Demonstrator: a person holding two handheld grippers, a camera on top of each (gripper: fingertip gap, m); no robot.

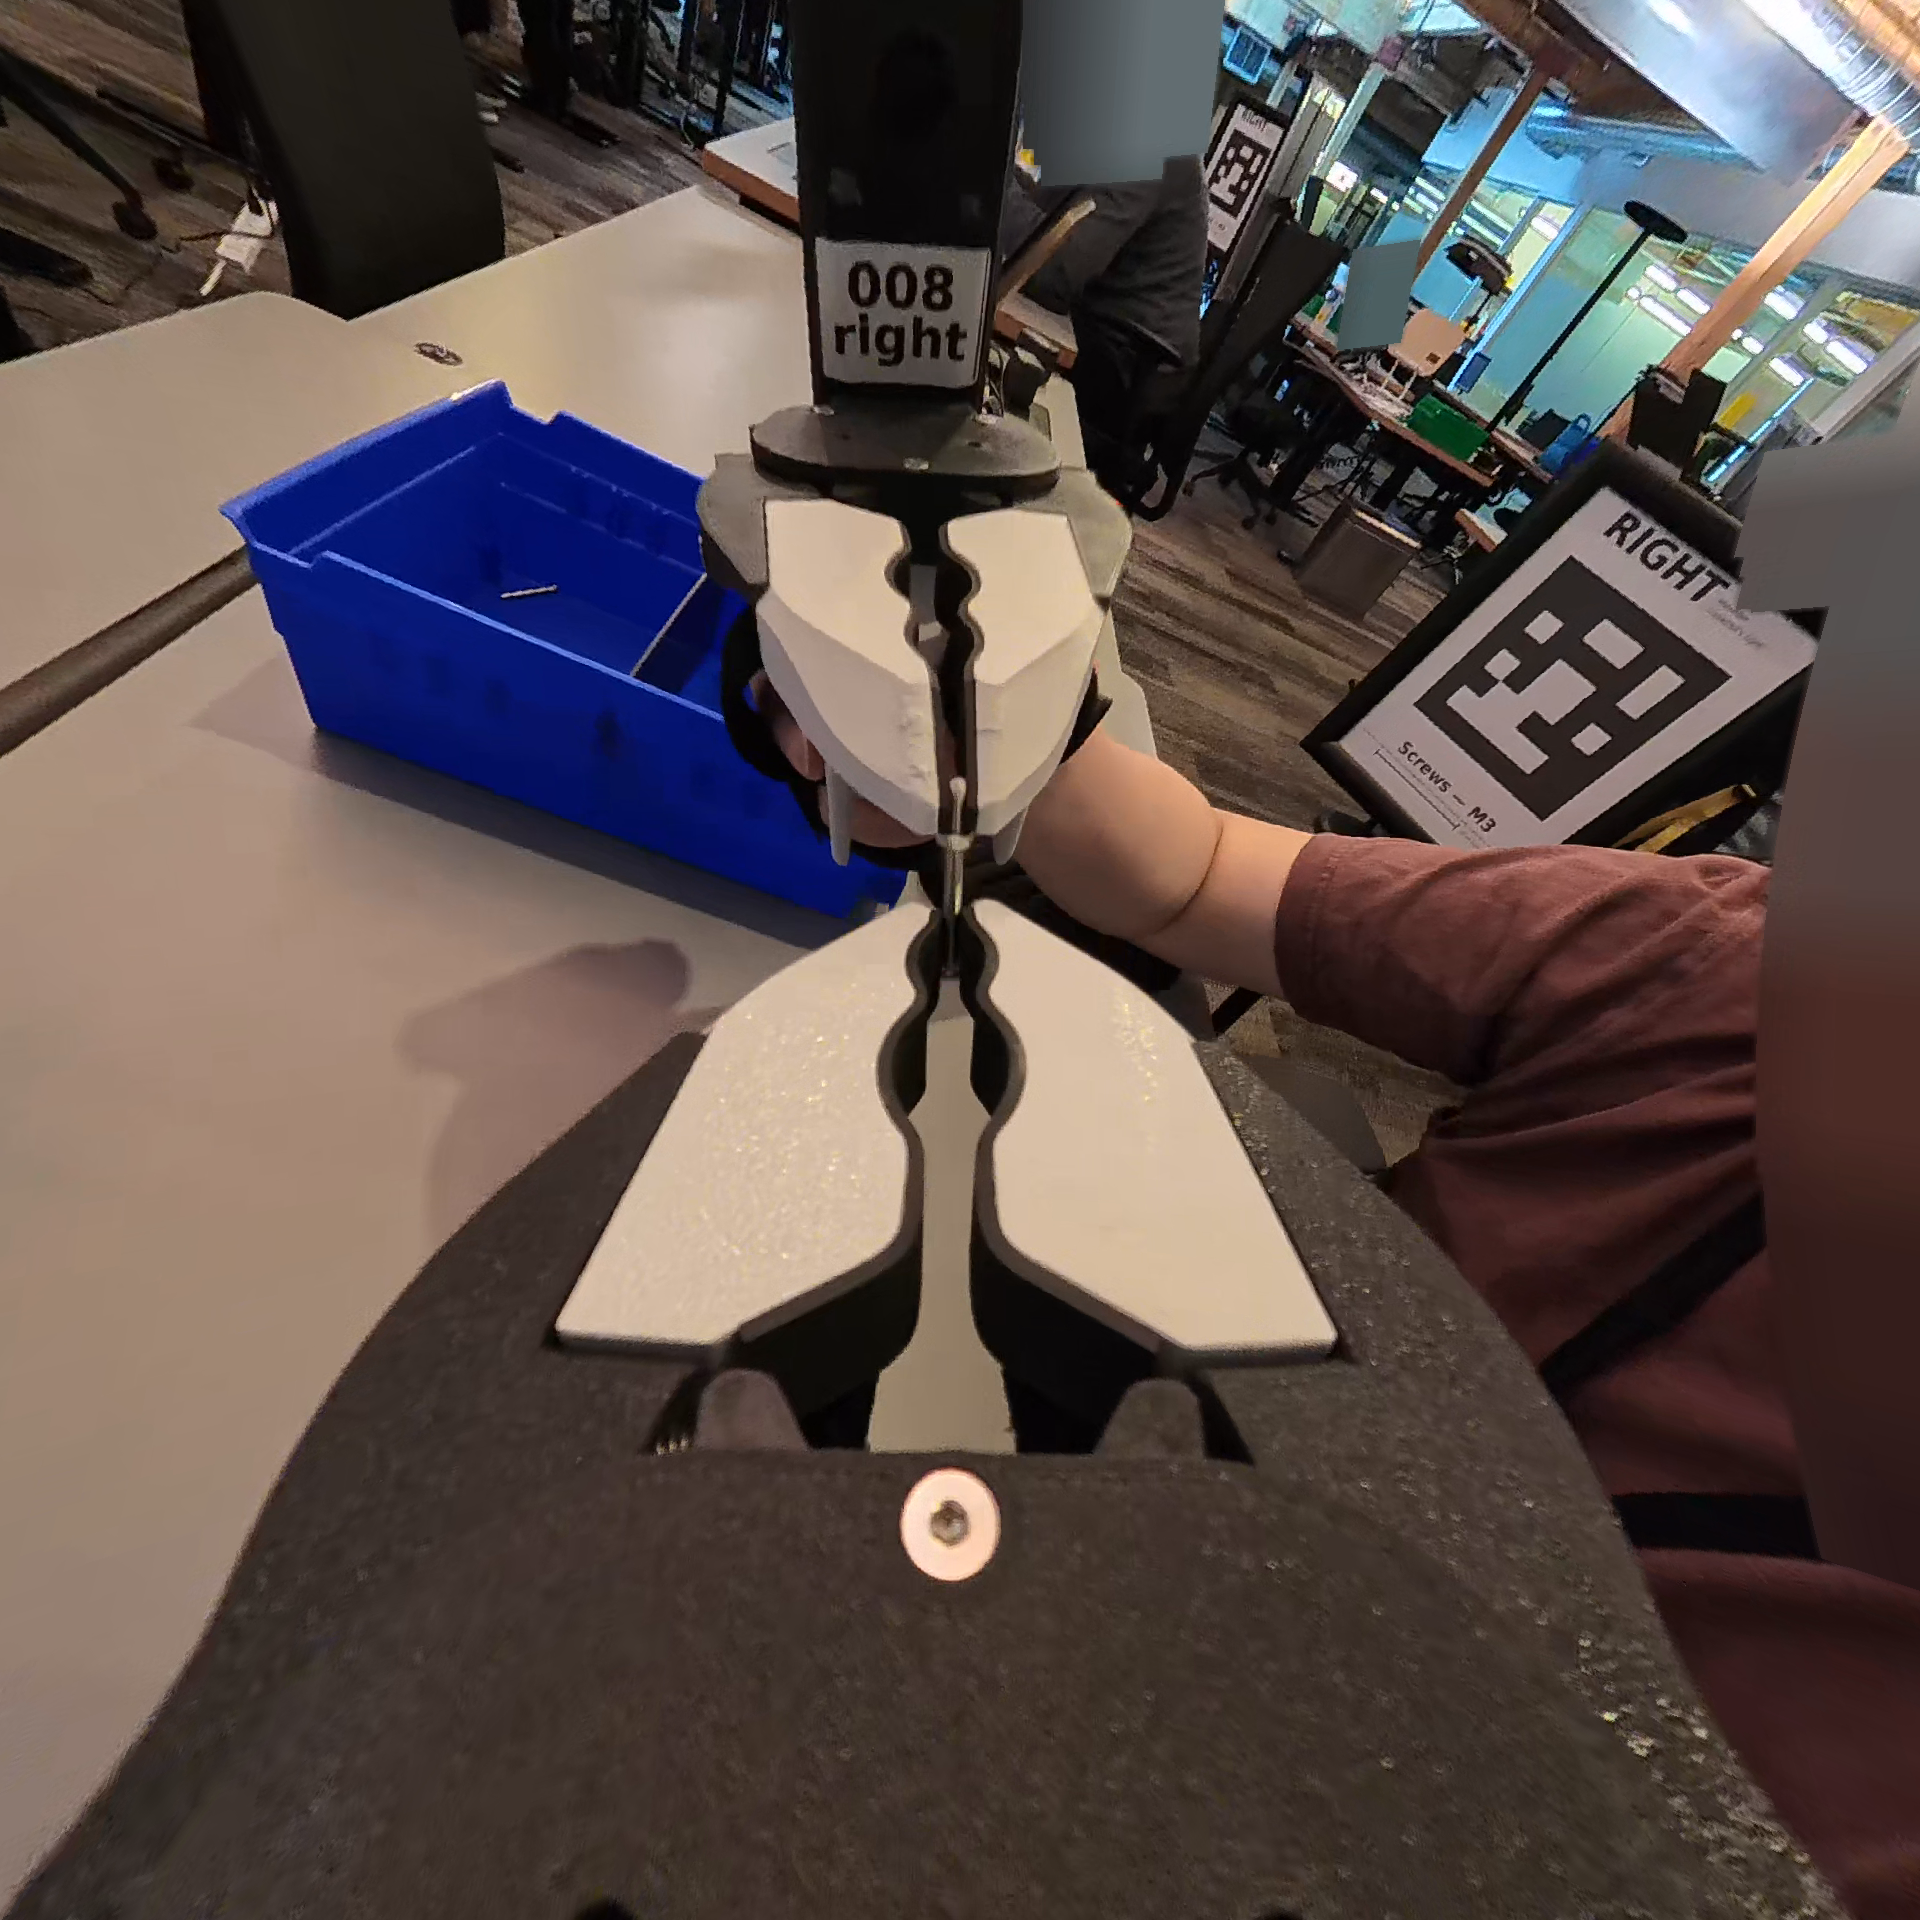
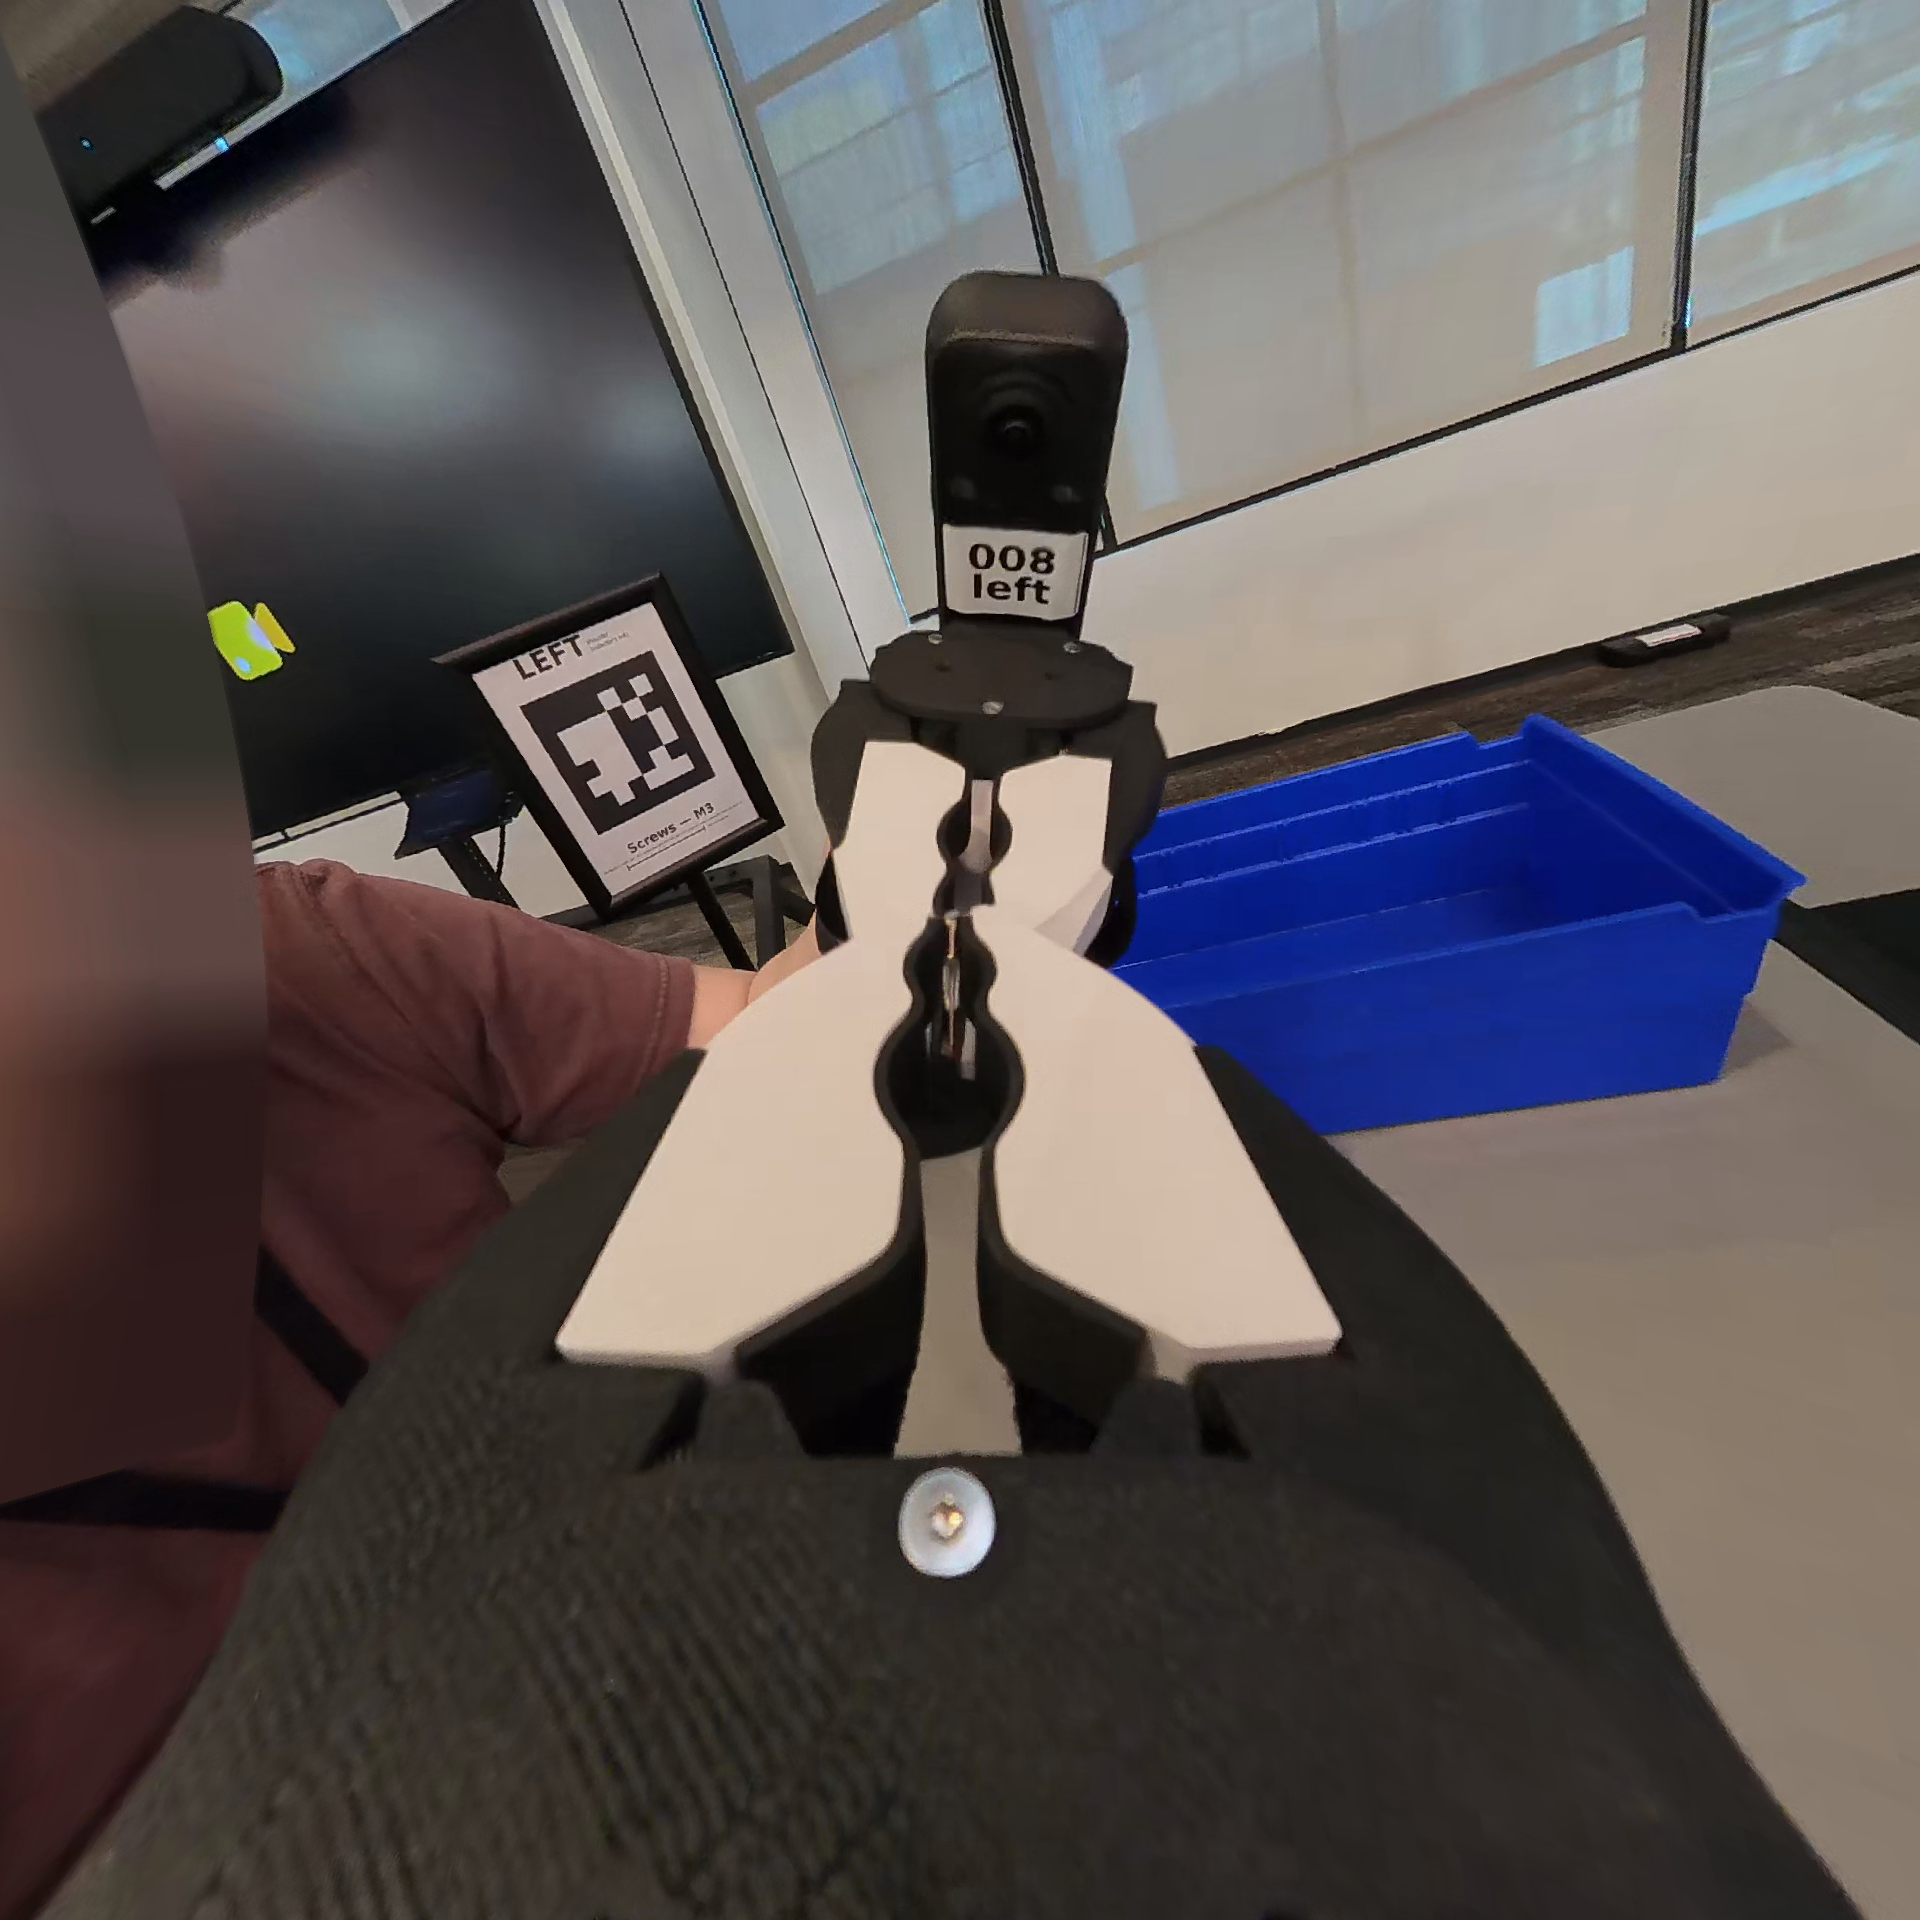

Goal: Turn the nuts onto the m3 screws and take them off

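Grey laminate table (image 1: 260, 1039) carries a blue plastic parts bin (image 1: 499, 644) with a divider; one loose small metal screw (image 1: 528, 592) lies on the bin floor. Both grippers are held above the table just in front of the bin, nose to nose, tips nearly touching.

Left gripper (image 1: 951, 940): white fingers (image 1: 810, 1122) pressed nearly together, pinching the lower end of a thin silver M3 screw (image 1: 951, 883).

Right gripper (image 1: 954, 800): fingers closed down on the other end, where a small silver bit, likely the nut (image 1: 954, 831), sits on the shaft. Too small to tell nut from screw head for certain.

Step, as I read it: mid-threading, with one side holding and the other turning. Direction (on or off) can't be told.

Next move needs both axes kept collinear, rotation about the screw axis, light grip, regrasp between turns. Risk is cross-threading or dropping it.

The person's right forearm (image 1: 1164, 883) comes in from the side, wrist bent.
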